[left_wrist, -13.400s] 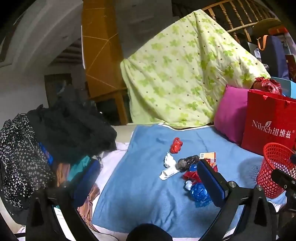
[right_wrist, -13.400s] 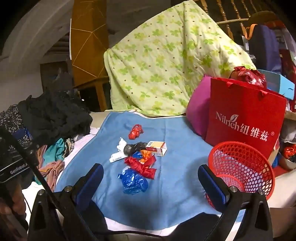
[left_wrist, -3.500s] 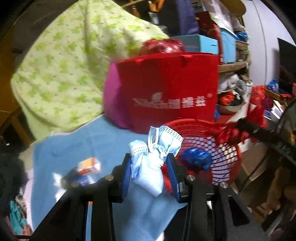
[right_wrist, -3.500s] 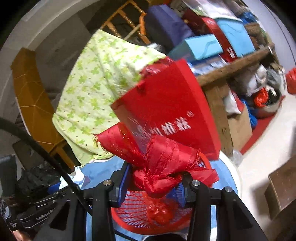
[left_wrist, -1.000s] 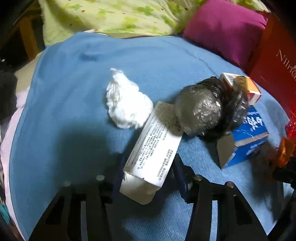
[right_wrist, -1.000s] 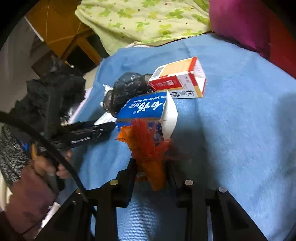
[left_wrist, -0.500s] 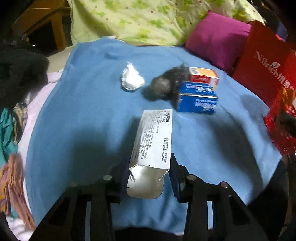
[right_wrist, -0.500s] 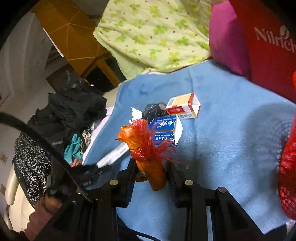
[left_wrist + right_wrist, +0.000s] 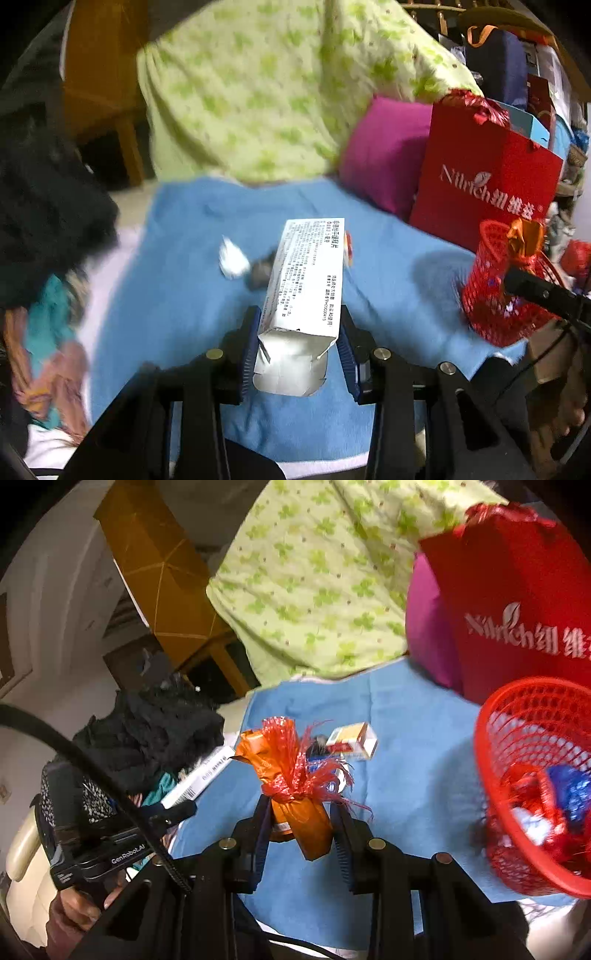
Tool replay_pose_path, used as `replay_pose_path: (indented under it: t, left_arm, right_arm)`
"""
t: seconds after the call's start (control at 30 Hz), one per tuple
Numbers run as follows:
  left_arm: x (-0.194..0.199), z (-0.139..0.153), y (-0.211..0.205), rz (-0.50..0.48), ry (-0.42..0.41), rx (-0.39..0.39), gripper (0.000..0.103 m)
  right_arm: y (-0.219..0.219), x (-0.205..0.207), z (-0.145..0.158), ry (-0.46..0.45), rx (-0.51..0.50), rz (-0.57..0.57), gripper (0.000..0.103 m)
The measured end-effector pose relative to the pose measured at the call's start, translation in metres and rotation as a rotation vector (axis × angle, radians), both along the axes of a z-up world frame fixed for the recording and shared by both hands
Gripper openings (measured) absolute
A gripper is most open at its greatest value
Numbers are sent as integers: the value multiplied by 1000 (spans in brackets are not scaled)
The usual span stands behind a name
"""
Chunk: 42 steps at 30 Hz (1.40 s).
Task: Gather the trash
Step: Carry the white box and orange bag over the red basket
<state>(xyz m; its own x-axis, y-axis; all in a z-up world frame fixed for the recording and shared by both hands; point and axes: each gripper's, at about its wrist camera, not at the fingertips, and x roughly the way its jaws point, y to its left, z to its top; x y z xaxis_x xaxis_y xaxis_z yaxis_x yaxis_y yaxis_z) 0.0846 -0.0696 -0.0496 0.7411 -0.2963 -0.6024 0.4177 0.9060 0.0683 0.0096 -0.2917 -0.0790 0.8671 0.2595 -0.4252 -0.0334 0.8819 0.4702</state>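
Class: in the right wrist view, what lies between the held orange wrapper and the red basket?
Only bare blue blanket separates the orange wrapper from the red basket.

the blanket (image 9: 184, 302) on the bed is plain mid blue. the quilt (image 9: 266, 88) behind it is pale green with darker green clover shapes and small brown dots. the pillow (image 9: 384, 162) is magenta. the paper bag (image 9: 484, 184) is red with white lettering. the basket (image 9: 532, 746) is bright red mesh. the long carton (image 9: 306, 273) is white with black print and a silver inside. the wrapper (image 9: 288, 786) is orange, tied in red netting. the small box (image 9: 352, 740) is white, yellow and red.
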Motion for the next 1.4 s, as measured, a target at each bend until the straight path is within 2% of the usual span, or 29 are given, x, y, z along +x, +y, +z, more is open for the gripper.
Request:
replay_pose_path:
  t: [0.07, 0.23, 0.53, 0.83, 1.4]
  left_arm:
    - [-13, 15, -11, 23, -71, 20, 41]
    - [-34, 39, -27, 50, -170, 44, 41]
    - [-59, 61, -47, 58, -250, 51, 42]
    - [-67, 66, -69, 37, -259, 58, 42]
    - [-76, 64, -101, -10, -261, 87, 42]
  right_arm:
    - [-2, -7, 9, -24, -10, -11, 34]
    - [-8, -28, 30, -89, -28, -42, 34]
    - [-21, -57, 53, -173, -56, -105, 34]
    - [-48, -75, 60, -206, -31, -163, 34]
    - [-77, -96, 56, -214, 9, -225, 34]
